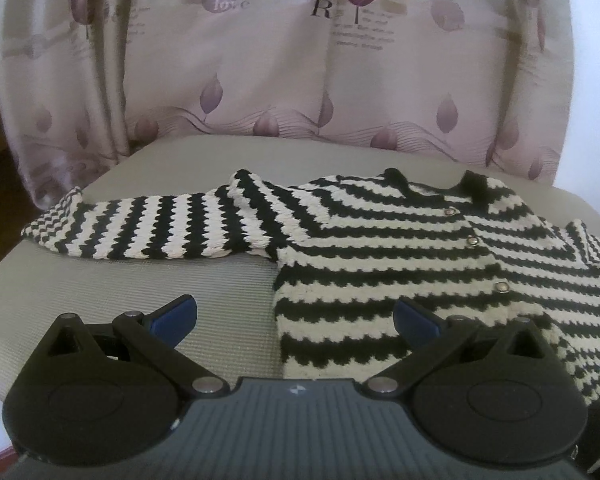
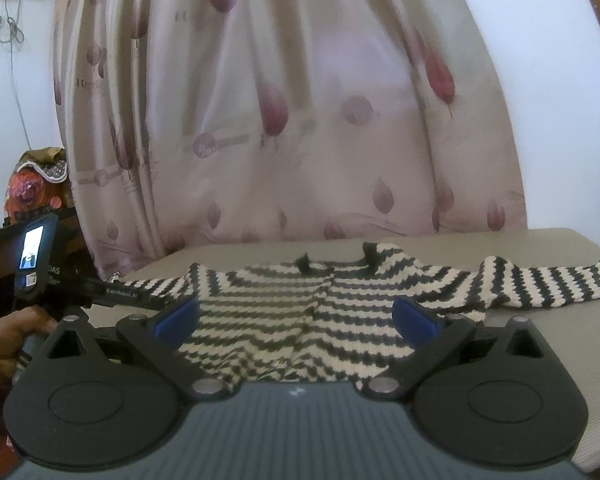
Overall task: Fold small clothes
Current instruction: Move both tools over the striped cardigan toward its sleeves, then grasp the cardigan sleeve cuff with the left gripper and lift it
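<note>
A: Grey padded surface [image 1: 204, 280] is carrying everything; what is sitting nearest on it?

B: Left gripper [image 1: 296, 320] is hovering with its fingers spread wide and empty, just beside the striped cardigan [image 1: 400, 264] at its hem side. Right gripper [image 2: 296, 320] is hanging over the cardigan's hem, its fingers likewise apart and holding nothing.

A: And farther back?

B: Both sleeves are lying stretched outward from the cardigan, and beyond it the patterned curtain [image 1: 284, 80] is hanging.

A: So the fold is not yet started?

B: Seemingly. I would be pinching a sleeve cuff, lifting low, and laying it across the cardigan's buttoned front without dragging the knit.
</note>
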A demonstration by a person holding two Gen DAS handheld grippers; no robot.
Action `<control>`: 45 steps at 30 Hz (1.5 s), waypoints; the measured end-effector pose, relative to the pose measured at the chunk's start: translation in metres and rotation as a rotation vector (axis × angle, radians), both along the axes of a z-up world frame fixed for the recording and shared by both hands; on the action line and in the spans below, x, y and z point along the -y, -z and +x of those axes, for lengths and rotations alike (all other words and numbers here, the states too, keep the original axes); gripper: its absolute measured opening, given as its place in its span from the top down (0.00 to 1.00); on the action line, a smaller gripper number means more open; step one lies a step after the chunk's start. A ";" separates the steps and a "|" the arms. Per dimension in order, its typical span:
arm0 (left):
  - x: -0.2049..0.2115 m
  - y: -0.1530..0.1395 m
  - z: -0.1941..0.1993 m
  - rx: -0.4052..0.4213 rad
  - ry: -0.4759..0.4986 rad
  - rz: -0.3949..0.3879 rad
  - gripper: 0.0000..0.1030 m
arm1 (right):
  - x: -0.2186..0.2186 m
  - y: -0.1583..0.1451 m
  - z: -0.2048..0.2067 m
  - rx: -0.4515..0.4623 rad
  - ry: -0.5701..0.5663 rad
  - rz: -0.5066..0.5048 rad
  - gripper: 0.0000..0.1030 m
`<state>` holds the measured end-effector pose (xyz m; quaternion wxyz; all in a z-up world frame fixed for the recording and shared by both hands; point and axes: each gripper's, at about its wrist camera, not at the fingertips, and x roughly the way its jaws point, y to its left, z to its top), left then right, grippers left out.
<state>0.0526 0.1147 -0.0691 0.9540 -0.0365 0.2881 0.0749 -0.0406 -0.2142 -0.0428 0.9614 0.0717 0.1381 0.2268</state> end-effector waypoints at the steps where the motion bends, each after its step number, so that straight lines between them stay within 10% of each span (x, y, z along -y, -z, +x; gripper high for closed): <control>1: -0.002 0.001 0.001 -0.003 -0.004 0.002 0.00 | -0.001 0.001 0.001 -0.003 -0.002 -0.003 0.00; 37: -0.090 0.008 0.030 0.010 -0.242 0.002 0.00 | -0.047 0.003 0.033 -0.084 -0.086 -0.062 0.00; 45: -0.117 0.012 0.024 0.137 -0.276 0.029 0.00 | -0.056 0.006 0.036 -0.098 -0.102 -0.080 0.00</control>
